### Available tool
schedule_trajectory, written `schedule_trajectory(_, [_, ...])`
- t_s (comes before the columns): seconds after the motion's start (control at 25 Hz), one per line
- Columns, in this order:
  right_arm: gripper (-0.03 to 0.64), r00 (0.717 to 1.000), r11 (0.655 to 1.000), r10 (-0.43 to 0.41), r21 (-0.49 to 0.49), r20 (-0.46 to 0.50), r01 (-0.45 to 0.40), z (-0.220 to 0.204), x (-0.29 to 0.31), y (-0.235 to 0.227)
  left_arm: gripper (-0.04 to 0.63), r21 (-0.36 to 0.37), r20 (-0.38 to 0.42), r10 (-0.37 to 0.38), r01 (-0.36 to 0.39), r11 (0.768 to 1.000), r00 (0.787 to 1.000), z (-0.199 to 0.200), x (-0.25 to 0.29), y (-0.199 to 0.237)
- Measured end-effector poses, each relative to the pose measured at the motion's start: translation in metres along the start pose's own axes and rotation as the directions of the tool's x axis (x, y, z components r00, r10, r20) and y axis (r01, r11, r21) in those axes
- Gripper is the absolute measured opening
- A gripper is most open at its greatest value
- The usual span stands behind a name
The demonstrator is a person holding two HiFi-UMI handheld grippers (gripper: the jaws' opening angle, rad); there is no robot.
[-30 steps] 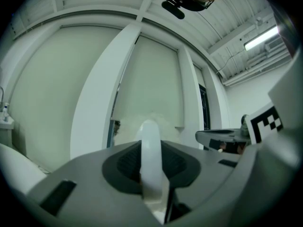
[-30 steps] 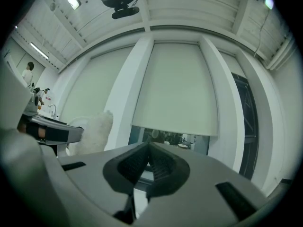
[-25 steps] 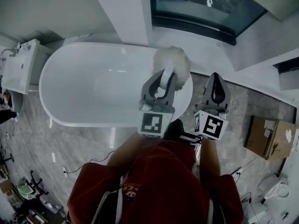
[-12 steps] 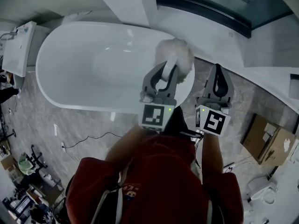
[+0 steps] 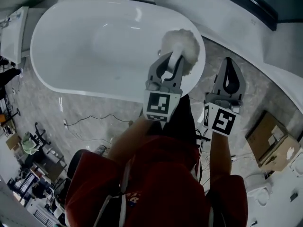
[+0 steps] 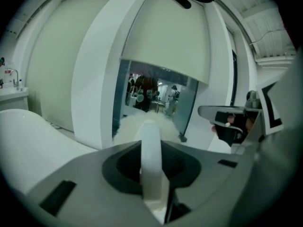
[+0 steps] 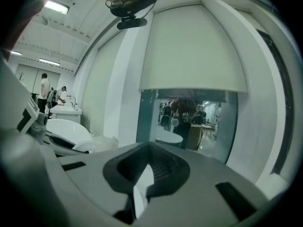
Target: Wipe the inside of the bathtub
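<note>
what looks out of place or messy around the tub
Nothing spilled or broken. A loose cable trails over the floor beside the bathtub, and a cardboard box sits on the floor at right.

Head view looks steeply down; all views share the bathtub (image 5: pixel 94 46).

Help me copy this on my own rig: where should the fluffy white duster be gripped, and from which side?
Grip the duster by its smooth white handle, not the fluffy head, which would likely squash. Come from the handle's free end, jaws across its narrow width, so the head points ahead at the bathtub. The left gripper holds it this way.
</note>
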State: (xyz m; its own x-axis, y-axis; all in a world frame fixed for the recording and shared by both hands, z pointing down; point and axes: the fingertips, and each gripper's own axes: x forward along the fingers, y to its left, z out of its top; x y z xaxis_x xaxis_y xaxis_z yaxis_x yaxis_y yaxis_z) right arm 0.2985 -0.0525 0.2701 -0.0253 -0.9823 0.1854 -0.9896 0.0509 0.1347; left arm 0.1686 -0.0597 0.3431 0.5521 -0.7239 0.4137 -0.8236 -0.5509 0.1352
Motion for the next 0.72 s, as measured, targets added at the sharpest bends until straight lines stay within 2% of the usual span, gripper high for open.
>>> schedule_trajectory(0.4, [0.011,0.993,0.996,0.093,0.006,-0.074,-0.092,-0.109,0.038,-0.012,0.097,-0.090,-0.125,0.017,-0.029,0.996,0.992,-0.099,0.088,-0.010])
schedule_trajectory(0.72, [0.011,0.977,0.984,0.176,0.026,-0.120,-0.174,-0.174,0.058,-0.018,0.097,-0.146,-0.211,0.071,-0.103,0.984,0.975,-0.172,0.137,-0.005])
